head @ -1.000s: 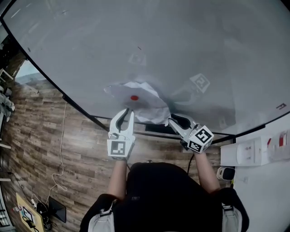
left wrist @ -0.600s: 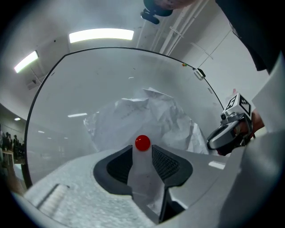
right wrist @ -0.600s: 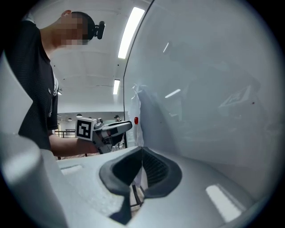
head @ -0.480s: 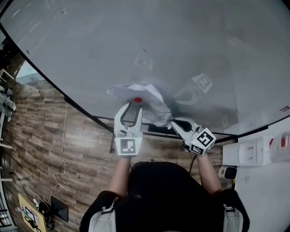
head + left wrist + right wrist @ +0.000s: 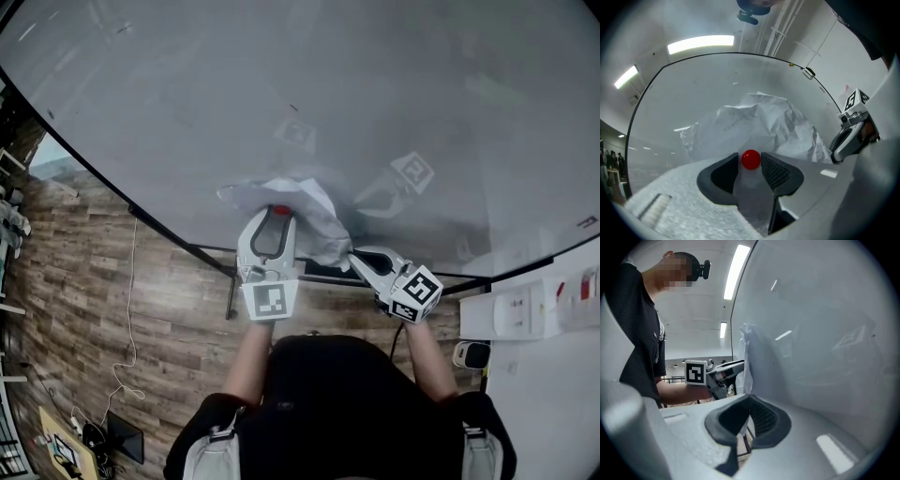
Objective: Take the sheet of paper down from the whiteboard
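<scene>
Left claw: your left gripper has its jaws narrowed to the width of a small red magnet, one ribbed pad pressed to each side of it.
Right claw: your right gripper has its jaws brought together, pinching the lower edge of the sheet of paper.
Magnet: round and glossy, it sits on the lower middle of the paper, against the board.
Paper: white and heavily crumpled, it bulges away from the whiteboard. The magnet holds it at its middle and your right gripper holds it at its lower right corner.
Grippers together: they are near each other along the paper's bottom edge, the left one pointing straight up at the board and the right one angled in from the right.
Marker cubes: one black-and-white cube sits at the back of the left gripper, and another at the back of the right.
Whiteboard: large, pale grey and black-framed, it fills the upper part of the head view.
Below the board: your forearms and black shirt, above a wood-plank floor.
</scene>
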A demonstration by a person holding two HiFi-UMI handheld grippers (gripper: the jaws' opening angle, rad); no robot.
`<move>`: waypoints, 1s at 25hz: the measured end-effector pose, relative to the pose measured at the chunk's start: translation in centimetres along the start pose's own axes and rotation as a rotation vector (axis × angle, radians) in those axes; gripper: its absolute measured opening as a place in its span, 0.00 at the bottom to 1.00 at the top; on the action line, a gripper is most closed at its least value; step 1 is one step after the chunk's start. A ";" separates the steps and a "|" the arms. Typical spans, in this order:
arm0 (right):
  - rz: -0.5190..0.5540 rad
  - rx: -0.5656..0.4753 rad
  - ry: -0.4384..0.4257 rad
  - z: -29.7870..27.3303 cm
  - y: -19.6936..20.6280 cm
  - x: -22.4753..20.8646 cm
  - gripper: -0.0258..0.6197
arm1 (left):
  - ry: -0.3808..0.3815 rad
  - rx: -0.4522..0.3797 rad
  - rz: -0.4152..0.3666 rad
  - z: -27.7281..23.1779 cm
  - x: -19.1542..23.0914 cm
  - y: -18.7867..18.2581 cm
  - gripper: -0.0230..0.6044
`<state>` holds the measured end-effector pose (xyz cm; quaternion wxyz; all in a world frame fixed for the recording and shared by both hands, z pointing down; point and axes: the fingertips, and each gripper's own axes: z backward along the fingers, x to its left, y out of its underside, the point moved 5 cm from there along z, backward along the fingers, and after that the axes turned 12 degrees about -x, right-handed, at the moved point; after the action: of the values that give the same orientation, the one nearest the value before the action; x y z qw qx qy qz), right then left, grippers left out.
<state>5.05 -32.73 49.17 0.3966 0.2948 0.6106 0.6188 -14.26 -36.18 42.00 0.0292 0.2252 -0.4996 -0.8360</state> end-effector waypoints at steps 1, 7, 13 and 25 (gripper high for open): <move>-0.001 0.000 0.001 0.0 0.1 0.0 0.05 | 0.002 0.003 -0.003 0.0 0.0 0.0 0.30; -0.006 0.003 0.002 0.1 0.2 -0.2 0.05 | 0.003 0.016 -0.069 0.0 -0.2 0.2 0.30; -0.021 -0.007 0.014 0.0 0.1 -0.3 0.05 | -0.012 0.025 -0.094 0.0 -0.3 0.1 0.25; -0.034 -0.021 0.029 -0.2 0.5 -0.3 0.05 | 0.004 0.011 -0.049 0.0 -0.4 0.1 0.25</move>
<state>4.96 -33.06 49.67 0.4011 0.2711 0.6149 0.6225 -13.92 -36.07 42.20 0.0085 0.2390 -0.4986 -0.8332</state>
